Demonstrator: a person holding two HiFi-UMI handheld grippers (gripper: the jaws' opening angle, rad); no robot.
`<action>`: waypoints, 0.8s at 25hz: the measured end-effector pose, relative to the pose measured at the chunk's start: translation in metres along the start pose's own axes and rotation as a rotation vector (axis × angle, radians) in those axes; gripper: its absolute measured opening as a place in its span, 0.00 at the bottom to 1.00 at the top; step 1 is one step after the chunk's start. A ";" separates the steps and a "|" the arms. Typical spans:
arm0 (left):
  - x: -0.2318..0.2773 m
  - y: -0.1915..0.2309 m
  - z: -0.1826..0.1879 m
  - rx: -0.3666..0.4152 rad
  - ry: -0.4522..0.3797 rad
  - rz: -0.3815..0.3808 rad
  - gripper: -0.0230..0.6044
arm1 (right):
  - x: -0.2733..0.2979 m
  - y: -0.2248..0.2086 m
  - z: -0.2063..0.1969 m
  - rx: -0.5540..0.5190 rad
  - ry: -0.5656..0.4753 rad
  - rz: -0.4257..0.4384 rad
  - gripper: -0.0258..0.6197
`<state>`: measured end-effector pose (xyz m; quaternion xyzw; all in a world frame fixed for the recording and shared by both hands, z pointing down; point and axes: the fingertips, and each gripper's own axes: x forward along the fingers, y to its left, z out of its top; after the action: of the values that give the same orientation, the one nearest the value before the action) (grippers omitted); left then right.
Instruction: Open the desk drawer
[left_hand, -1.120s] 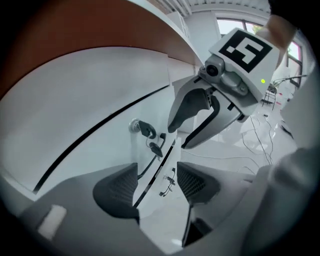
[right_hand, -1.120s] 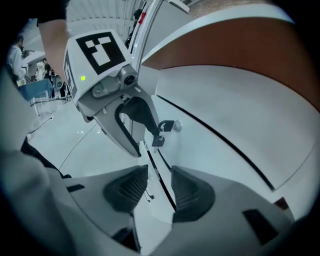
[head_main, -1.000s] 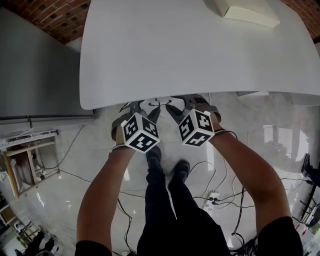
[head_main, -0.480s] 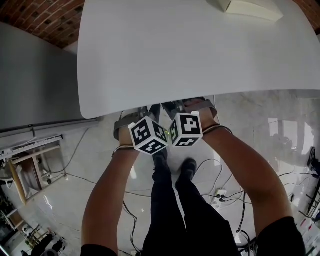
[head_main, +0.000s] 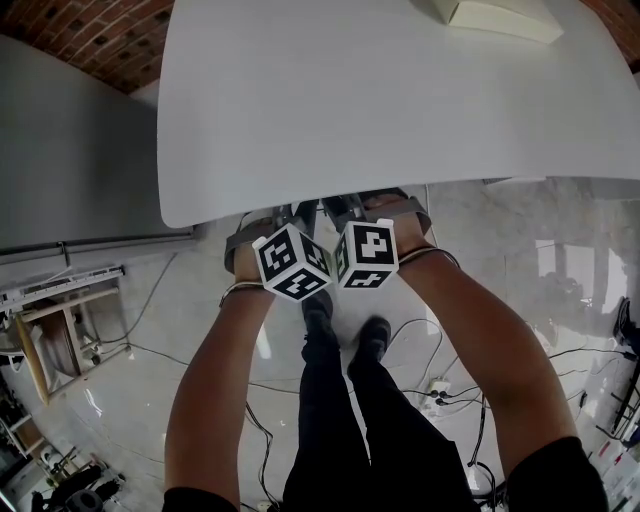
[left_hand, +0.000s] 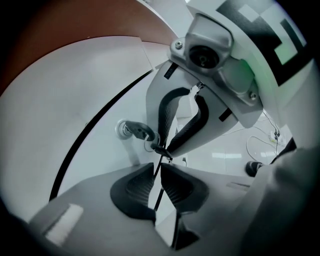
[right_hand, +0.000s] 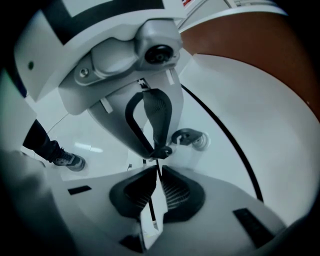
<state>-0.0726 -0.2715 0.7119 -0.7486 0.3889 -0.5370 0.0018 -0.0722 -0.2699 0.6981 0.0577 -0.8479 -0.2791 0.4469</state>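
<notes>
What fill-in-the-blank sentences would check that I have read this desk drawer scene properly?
The desk top is plain ___ in colour.
The wall beyond the desk is built of red ___.
A ___ sits in the lock on the drawer front.
Missing words: white; brick; key.

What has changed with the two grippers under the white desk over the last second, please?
The left gripper and right gripper swung inward until their black-and-white marker cubes nearly touch. Their jaws have just been closing and now pinch the thin dark edge near the keyed lock, apparently the white drawer front's lower lip. The white desk top and the cream box on it stayed put.
</notes>
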 end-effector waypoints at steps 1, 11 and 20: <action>0.000 0.000 -0.001 -0.012 -0.001 0.000 0.11 | 0.000 0.000 0.000 0.007 -0.005 0.003 0.10; -0.010 -0.010 0.003 -0.035 -0.027 -0.020 0.11 | -0.010 0.011 0.003 0.039 -0.041 0.032 0.10; -0.025 -0.025 0.002 -0.127 -0.132 -0.046 0.11 | -0.021 0.025 0.007 0.120 -0.051 0.022 0.10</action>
<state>-0.0596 -0.2399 0.7020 -0.7897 0.4039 -0.4606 -0.0325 -0.0615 -0.2388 0.6927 0.0679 -0.8747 -0.2243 0.4242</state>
